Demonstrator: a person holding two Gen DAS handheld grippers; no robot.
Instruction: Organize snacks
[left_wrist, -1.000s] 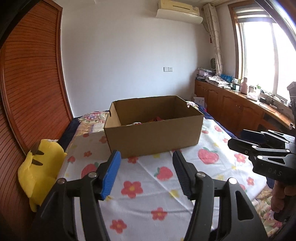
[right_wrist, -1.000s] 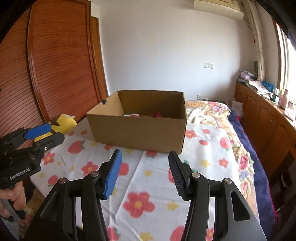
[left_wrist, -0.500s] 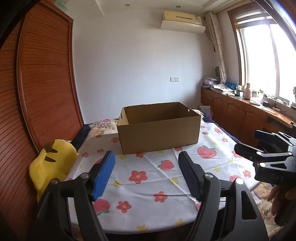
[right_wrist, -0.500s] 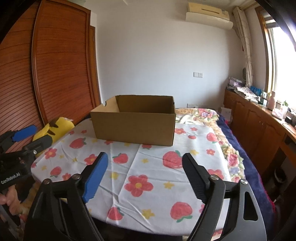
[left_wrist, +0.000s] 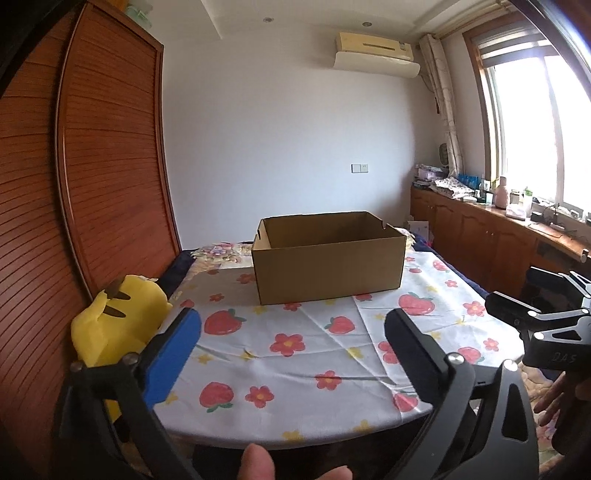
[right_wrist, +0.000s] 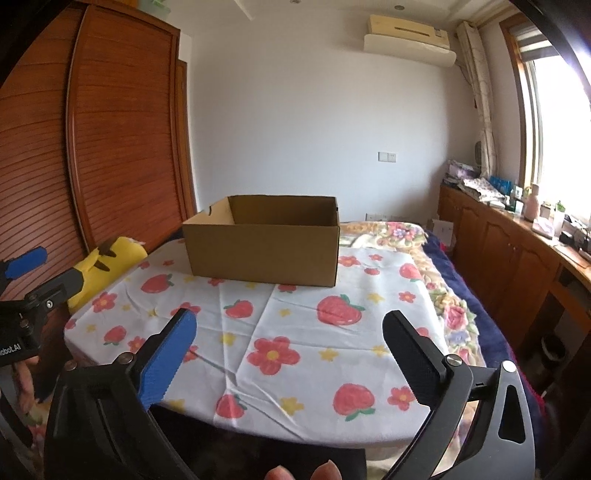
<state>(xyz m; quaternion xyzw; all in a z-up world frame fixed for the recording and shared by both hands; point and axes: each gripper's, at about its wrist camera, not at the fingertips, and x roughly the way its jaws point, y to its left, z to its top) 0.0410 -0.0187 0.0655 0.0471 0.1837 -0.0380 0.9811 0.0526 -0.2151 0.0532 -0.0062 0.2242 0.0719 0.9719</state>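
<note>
An open brown cardboard box (left_wrist: 328, 271) stands at the far side of the table (left_wrist: 295, 369), which is covered by a white cloth with strawberries and flowers; the box also shows in the right wrist view (right_wrist: 264, 251). Its contents are hidden by the walls. My left gripper (left_wrist: 293, 334) is open and empty, held back beyond the table's near edge. My right gripper (right_wrist: 290, 334) is open and empty, also back from the near edge. Each gripper shows at the side of the other's view: the right one (left_wrist: 543, 317), the left one (right_wrist: 33, 273).
A yellow plush toy (left_wrist: 118, 325) leans at the table's left side, against a wooden slatted wardrobe (left_wrist: 92, 184). A wooden counter (left_wrist: 498, 236) with bottles and clutter runs under the window on the right. A bed with a floral cover (right_wrist: 406, 236) lies behind the table.
Both grippers have pulled back and away from the box, and both jaws have opened wider. The snacks inside the box are no longer visible over its wall.
</note>
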